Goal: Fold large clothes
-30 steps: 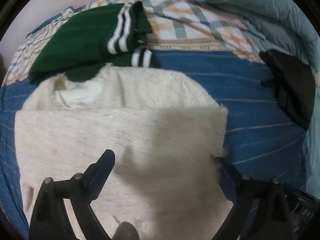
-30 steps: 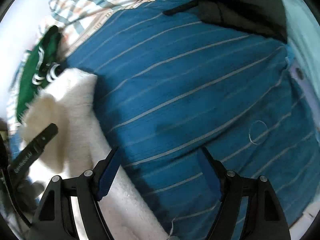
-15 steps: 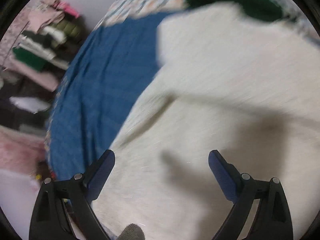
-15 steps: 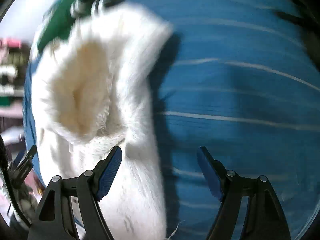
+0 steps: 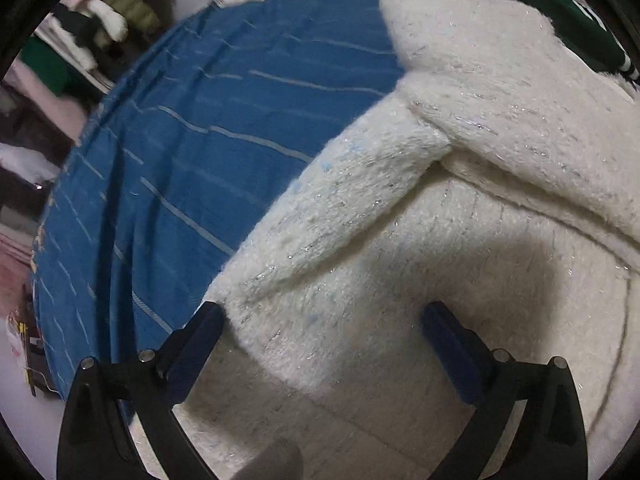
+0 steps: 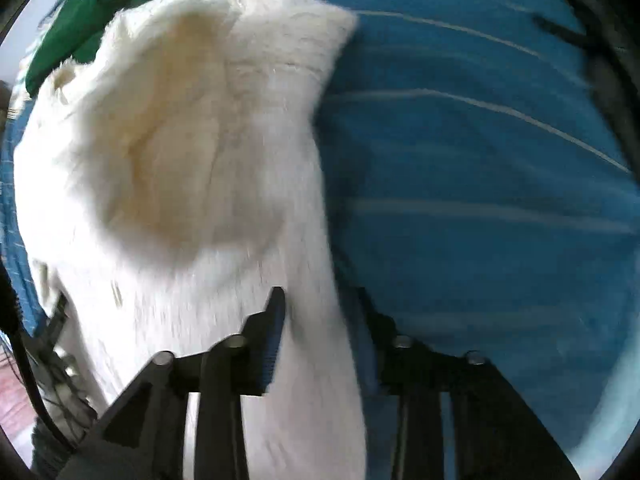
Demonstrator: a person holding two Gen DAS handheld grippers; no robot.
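Since a second ago the right gripper (image 6: 316, 312) has been closing on the white sweater's (image 6: 180, 160) edge; the left gripper (image 5: 320, 320), opened wider, straddles its sleeve (image 5: 340, 208).

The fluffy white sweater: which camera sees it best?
The left wrist view. There the fluffy white sweater is sharp, showing its folded sleeve and glittery threads. The right wrist view shows it blurred, with its edge between the right gripper fingers.
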